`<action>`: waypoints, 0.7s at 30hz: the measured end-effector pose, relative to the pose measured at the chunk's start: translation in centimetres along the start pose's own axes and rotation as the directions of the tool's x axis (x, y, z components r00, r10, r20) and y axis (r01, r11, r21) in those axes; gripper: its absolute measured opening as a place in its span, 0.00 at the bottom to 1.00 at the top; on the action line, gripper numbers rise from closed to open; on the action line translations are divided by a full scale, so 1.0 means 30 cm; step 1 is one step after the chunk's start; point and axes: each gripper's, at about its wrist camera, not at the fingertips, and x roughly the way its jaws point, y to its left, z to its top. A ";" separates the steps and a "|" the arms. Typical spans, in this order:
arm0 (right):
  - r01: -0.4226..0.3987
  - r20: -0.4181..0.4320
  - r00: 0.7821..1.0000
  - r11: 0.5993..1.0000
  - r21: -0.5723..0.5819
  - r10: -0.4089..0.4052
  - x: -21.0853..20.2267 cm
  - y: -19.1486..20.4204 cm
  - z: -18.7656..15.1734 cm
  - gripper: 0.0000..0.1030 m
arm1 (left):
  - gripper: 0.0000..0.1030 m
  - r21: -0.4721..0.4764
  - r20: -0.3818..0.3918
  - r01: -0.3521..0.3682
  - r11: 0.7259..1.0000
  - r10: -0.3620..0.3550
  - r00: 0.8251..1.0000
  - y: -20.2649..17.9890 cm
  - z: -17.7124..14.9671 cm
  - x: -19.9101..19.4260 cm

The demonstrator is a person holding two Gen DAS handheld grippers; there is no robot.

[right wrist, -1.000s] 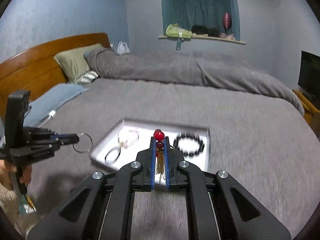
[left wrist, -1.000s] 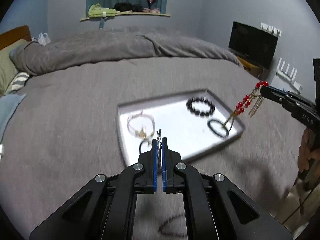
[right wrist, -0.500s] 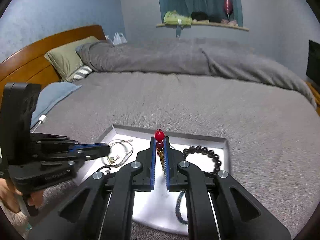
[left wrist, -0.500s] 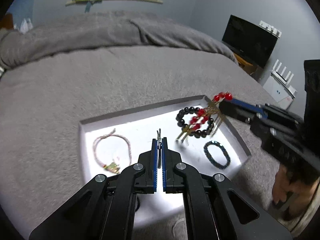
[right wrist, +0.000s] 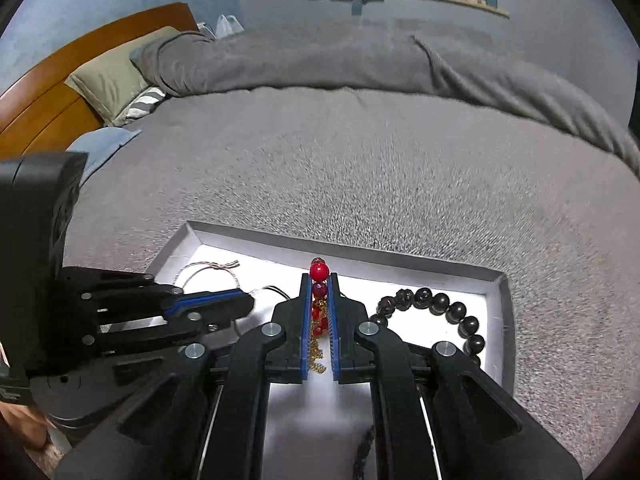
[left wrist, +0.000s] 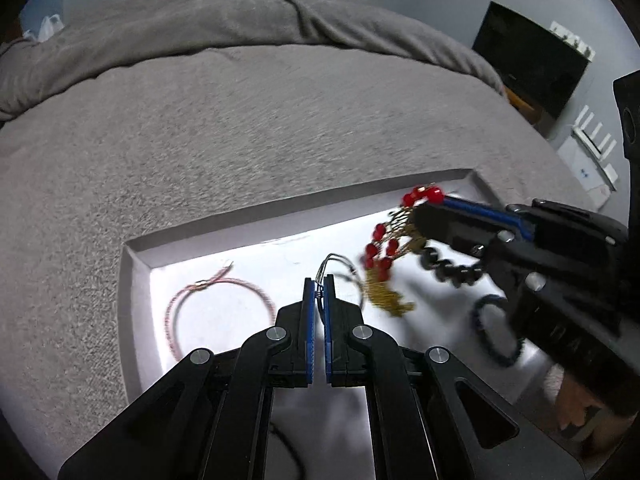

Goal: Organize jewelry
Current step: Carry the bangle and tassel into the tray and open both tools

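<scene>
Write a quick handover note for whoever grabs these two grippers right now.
Left gripper: shut on a thin wire ring, over the tray.
Right gripper: shut on the red bead piece, gold chains dangling over the tray.
In the tray: pink cord bracelet, black bead bracelet, dark braided bracelet.
Done: three pieces placed.
Left: set down both held pieces, apart from the others.

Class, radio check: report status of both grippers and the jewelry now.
Left gripper shut on wire ring. Right gripper shut on red-bead piece, over tray. Nothing blocking.
</scene>
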 end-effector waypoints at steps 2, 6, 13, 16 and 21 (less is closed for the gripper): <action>0.000 -0.013 1.000 1.000 0.003 0.000 0.020 -0.005 0.004 0.07 | 0.05 -0.014 -0.006 -0.001 1.000 0.001 1.000 0.018 -0.006 0.016; 0.009 -0.045 0.999 1.000 0.013 -0.009 0.060 -0.017 0.002 0.07 | 0.05 -0.019 -0.012 -0.025 1.000 0.025 1.000 0.032 -0.003 0.036; 0.028 -0.048 0.999 0.999 0.038 -0.026 0.059 -0.034 -0.001 0.08 | 0.05 0.003 -0.025 -0.049 0.999 0.049 0.998 0.032 0.017 0.043; 0.029 -0.041 0.999 0.998 0.056 -0.027 0.045 -0.044 -0.003 0.10 | 0.05 0.012 -0.027 -0.050 0.999 0.050 0.998 0.027 0.020 0.035; 0.025 -0.016 1.000 0.996 0.081 -0.023 -0.002 -0.058 -0.003 0.26 | 0.25 0.017 0.008 -0.058 0.998 0.058 0.998 0.020 0.005 -0.015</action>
